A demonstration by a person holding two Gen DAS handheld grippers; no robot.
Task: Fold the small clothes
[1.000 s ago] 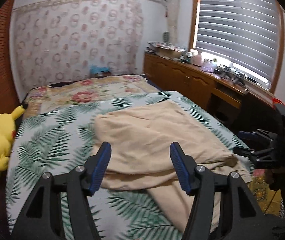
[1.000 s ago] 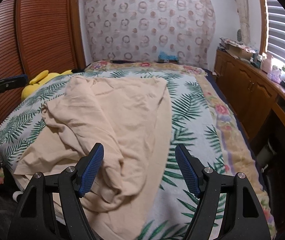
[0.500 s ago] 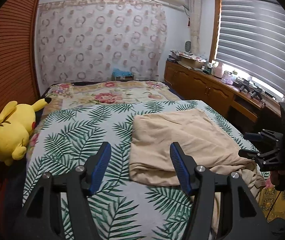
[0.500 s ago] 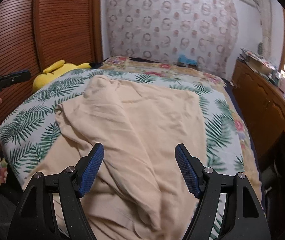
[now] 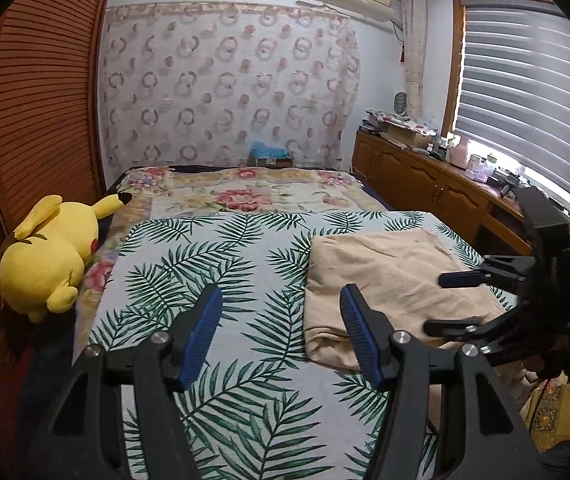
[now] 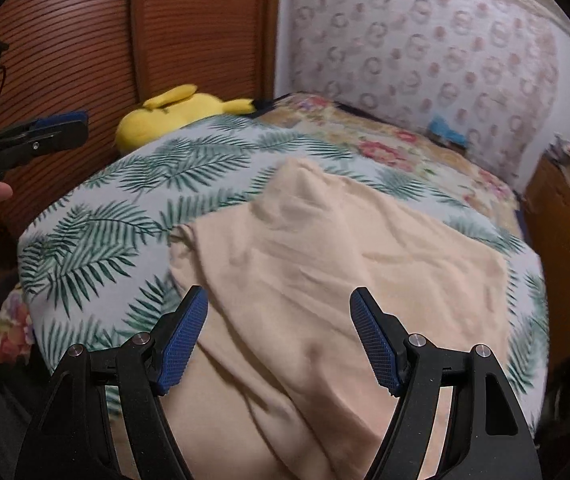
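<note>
Beside the cloth [image 5: 389, 276], a yellow plush [image 5: 47, 260].

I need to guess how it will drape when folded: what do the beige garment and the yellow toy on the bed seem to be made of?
The beige garment looks like thin, matte knit cloth, maybe cotton: it lies in soft, shallow wrinkles and sags over the bed edge. The yellow toy looks like stuffed plush with a soft, dull surface and rounded, padded shapes. Neither fibre can be told for certain.
</note>
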